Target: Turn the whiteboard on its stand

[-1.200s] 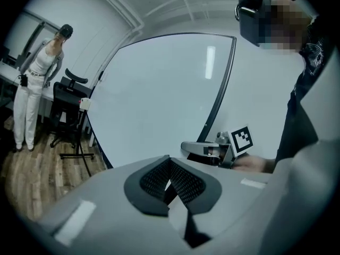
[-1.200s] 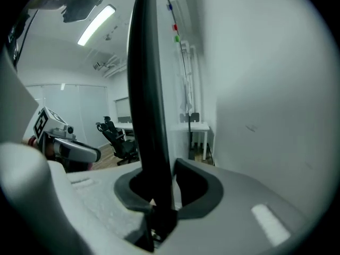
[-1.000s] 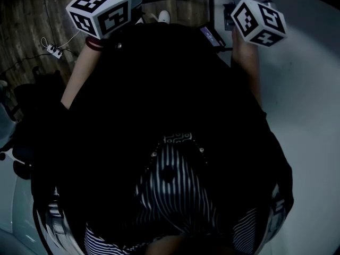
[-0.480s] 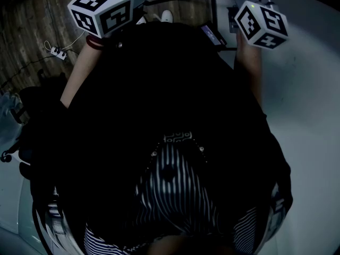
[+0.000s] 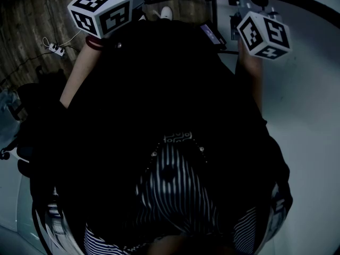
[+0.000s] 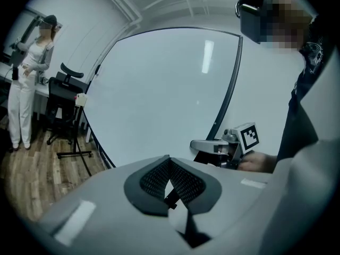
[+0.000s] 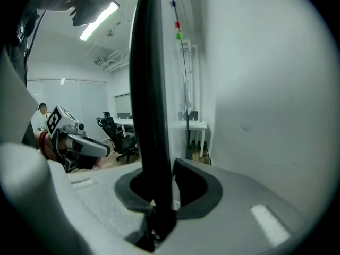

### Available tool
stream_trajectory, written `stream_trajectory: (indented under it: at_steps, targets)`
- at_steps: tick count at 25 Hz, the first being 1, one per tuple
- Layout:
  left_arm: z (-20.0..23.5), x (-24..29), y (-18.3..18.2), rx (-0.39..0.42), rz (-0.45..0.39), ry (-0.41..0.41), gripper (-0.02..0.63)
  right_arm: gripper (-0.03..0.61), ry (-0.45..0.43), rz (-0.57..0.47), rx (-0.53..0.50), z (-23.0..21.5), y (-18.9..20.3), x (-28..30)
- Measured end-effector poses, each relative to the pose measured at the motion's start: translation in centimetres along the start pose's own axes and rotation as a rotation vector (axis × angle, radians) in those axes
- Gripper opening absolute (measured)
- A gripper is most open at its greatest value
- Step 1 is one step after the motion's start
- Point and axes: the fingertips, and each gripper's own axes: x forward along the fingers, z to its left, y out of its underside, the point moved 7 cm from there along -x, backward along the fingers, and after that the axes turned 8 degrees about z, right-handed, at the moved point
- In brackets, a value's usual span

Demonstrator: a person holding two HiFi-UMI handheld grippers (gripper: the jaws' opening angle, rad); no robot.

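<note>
While clamping right gripper tight on dark frame edge of whiteboard, holds left gripper fully closed, empty, facing board's white face; stands upright over wood floor, near office chair.

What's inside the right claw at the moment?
The dark whiteboard frame stands between the jaws of the right claw, which is shut on it. What lies behind the white panel is covered.
</note>
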Motion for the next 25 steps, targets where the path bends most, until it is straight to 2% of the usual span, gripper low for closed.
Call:
stream_trajectory:
  at_steps: [10,16,19,25]
  targets:
    - [-0.3,-0.4,0.2,-0.016,-0.003,-0.028,-0.006,0.077,-0.019,0.006,0.018,1.3,0.9,-2.1]
    - [0.4,-0.2,1.2,-0.041,0.018,-0.016,-0.005,0.107,-0.089,-0.011,-0.031,3.7,-0.4,0.6]
    - [0.0,-0.5,0.6,-0.035,0.007,-0.025,-0.005,0.109,-0.082,-0.010,-0.029,4.4,-1.7,1.6]
    - [0.4,-1.0,0.8,-0.049,-0.015,-0.069,-0.006,0.107,-0.072,-0.007,-0.006,2.7,-2.7,3.5]
